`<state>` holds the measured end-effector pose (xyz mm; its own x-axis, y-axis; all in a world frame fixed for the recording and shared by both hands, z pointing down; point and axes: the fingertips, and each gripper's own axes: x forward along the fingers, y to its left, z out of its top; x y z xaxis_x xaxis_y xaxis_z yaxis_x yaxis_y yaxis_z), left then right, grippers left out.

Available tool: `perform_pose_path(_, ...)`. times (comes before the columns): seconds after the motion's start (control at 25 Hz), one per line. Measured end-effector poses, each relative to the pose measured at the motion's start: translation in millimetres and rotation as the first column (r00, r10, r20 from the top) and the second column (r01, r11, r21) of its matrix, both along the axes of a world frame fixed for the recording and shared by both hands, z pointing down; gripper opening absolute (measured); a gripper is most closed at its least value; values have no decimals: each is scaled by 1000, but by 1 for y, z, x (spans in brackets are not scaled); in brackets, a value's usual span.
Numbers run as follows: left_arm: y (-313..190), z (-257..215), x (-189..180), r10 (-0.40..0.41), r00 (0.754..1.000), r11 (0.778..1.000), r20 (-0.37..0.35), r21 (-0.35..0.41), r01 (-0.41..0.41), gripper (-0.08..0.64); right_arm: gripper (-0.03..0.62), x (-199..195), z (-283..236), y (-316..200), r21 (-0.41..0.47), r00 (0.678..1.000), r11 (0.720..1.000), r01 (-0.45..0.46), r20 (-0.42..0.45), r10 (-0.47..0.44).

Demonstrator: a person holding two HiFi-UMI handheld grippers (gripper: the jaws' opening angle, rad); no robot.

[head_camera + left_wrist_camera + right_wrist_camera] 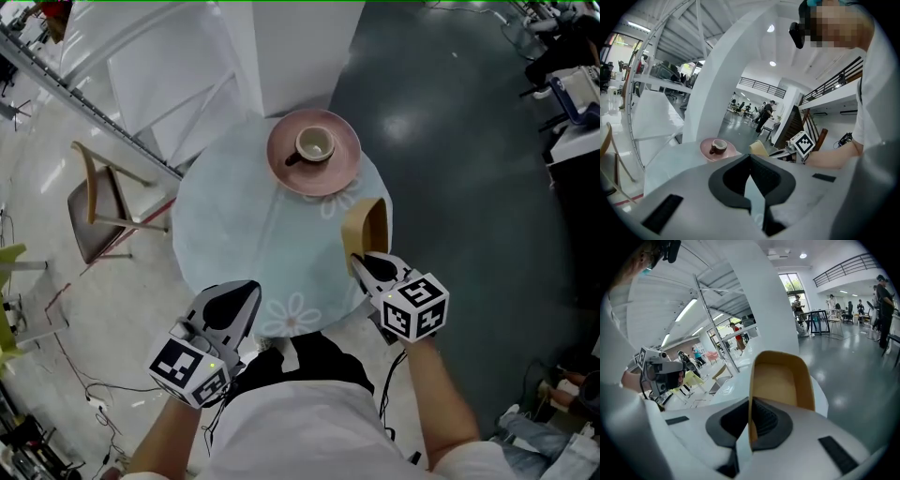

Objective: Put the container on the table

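A tan, open-topped container point(367, 225) is tilted over the right edge of the round table point(234, 234), which has a pale blue flowered cloth. My right gripper point(360, 262) is shut on the container's near wall. In the right gripper view that wall point(780, 380) runs between the jaws, and the container's inside looks empty. My left gripper point(246, 292) hovers at the table's near edge. Its jaws meet at the tips point(750, 157) with nothing between them. From the left gripper view the container point(758, 148) shows beside the right gripper's marker cube point(804, 143).
A pink plate point(281, 161) with a cup point(315, 144) on it stands at the table's far side. A wooden chair point(98, 211) stands to the left on the floor. A white pillar point(300, 47) and slanted white panels rise behind the table. Cables lie on the floor at lower left.
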<state>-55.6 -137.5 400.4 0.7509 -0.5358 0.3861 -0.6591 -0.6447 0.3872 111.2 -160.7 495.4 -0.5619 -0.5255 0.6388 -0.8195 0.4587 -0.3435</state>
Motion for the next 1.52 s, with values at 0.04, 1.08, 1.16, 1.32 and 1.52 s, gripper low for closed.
perform_pose_path(0.04, -1, 2, 1, -4, 1000, 1000, 1, -4, 4, 21, 23, 2, 5, -2, -4, 1000, 1000, 6, -11, -6)
perform_pose_path(1.08, -18, 47, 22, -23, 1000, 997, 6, -70, 23, 21, 23, 29, 97, -24, -109, 957, 984, 143, -237, -165)
perform_pose_path(1.16, -19, 50, 23, -27, 1000, 997, 4, -74, 27, 21, 24, 30, 102, -25, -114, 950, 981, 155, -256, -180)
perform_pose_path(1.32, -22, 53, 27, -31, 1000, 996, 2, -82, 31, 21, 24, 30, 111, -29, -119, 931, 975, 187, -296, -214)
perform_pose_path(1.52, -24, 57, 29, -45, 999, 995, -2, -93, 44, 21, 23, 28, 120, -32, -133, 908, 967, 217, -336, -250)
